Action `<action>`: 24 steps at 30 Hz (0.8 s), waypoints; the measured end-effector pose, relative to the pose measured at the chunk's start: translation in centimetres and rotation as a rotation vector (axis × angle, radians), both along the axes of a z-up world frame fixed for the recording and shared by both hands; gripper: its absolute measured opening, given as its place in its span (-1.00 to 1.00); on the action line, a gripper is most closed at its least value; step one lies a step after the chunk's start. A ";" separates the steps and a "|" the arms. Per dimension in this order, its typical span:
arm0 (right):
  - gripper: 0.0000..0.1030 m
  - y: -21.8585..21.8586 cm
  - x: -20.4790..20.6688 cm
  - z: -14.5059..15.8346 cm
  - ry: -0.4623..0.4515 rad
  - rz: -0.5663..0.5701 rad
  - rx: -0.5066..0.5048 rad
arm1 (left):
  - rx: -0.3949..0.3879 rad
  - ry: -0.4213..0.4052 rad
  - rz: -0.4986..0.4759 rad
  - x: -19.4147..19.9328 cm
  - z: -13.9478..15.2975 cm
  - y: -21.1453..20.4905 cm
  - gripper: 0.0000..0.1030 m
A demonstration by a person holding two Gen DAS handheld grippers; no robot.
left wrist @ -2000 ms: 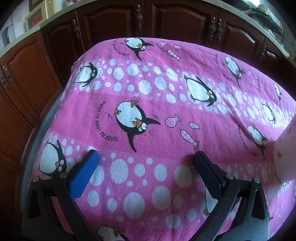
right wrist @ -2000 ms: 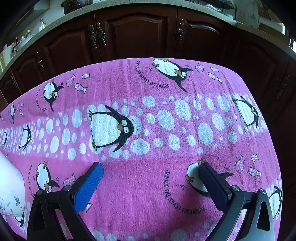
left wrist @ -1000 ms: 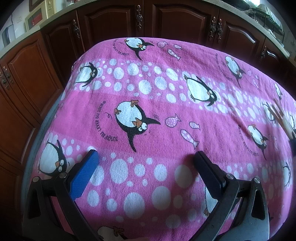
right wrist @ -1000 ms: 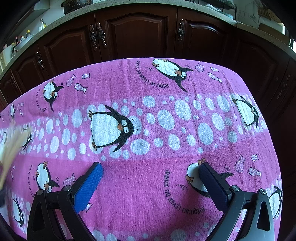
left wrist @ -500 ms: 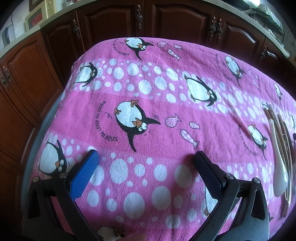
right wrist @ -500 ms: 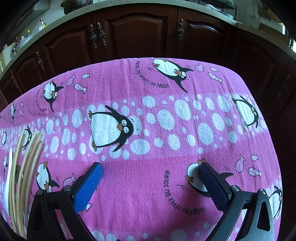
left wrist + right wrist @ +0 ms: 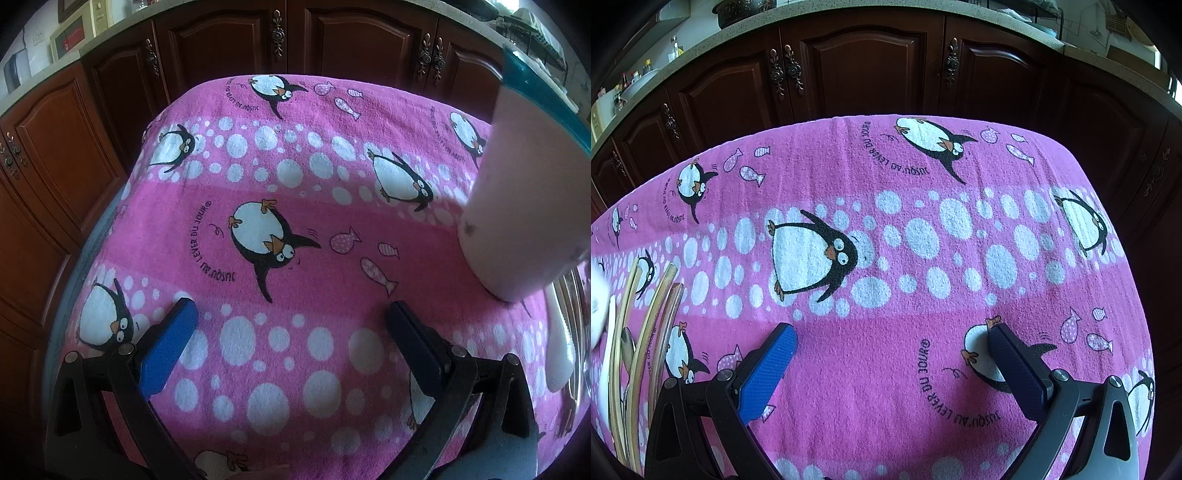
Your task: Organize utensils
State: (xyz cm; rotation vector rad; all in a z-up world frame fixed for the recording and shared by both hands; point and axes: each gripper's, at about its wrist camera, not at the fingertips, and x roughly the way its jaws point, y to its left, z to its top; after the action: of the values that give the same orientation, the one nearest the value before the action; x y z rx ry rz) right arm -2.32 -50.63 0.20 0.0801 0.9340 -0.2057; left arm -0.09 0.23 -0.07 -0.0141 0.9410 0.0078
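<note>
A bundle of wooden chopsticks (image 7: 639,350), a white spoon (image 7: 605,373) and a metal spoon (image 7: 628,345) lie on the pink penguin towel (image 7: 886,280) at the far left of the right wrist view. In the left wrist view the white spoon (image 7: 559,350) and chopsticks (image 7: 574,295) show at the right edge. A pale pink cup with a teal rim (image 7: 528,184) stands tilted above them, blurred; I cannot tell whether it touches the towel. My left gripper (image 7: 291,332) and right gripper (image 7: 892,354) are both open with nothing between the fingers, low over the towel.
Dark wooden cabinet doors (image 7: 864,70) with metal handles run behind the towel-covered table. The towel's far edge (image 7: 332,83) drops off toward them. A pale blur (image 7: 596,310) sits at the left edge of the right wrist view.
A pale container left the view, then chopsticks and spoons landed on the towel between the grippers. Now the pink cup has swung in over them. Neither gripper has moved.
</note>
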 end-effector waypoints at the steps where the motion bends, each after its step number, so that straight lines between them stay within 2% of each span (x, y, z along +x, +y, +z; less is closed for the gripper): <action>1: 1.00 0.0 0.0 0.0 0.000 0.000 0.000 | 0.001 0.000 0.000 0.0 0.0 -0.1 0.99; 24: 1.00 0.0 0.0 0.0 0.000 0.000 0.000 | 0.001 0.001 0.000 0.0 -0.1 -0.2 0.99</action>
State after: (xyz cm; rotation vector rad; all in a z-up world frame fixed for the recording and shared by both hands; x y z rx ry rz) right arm -2.33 -50.62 0.20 0.0799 0.9338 -0.2057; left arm -0.08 0.01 -0.21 -0.0131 0.9415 0.0085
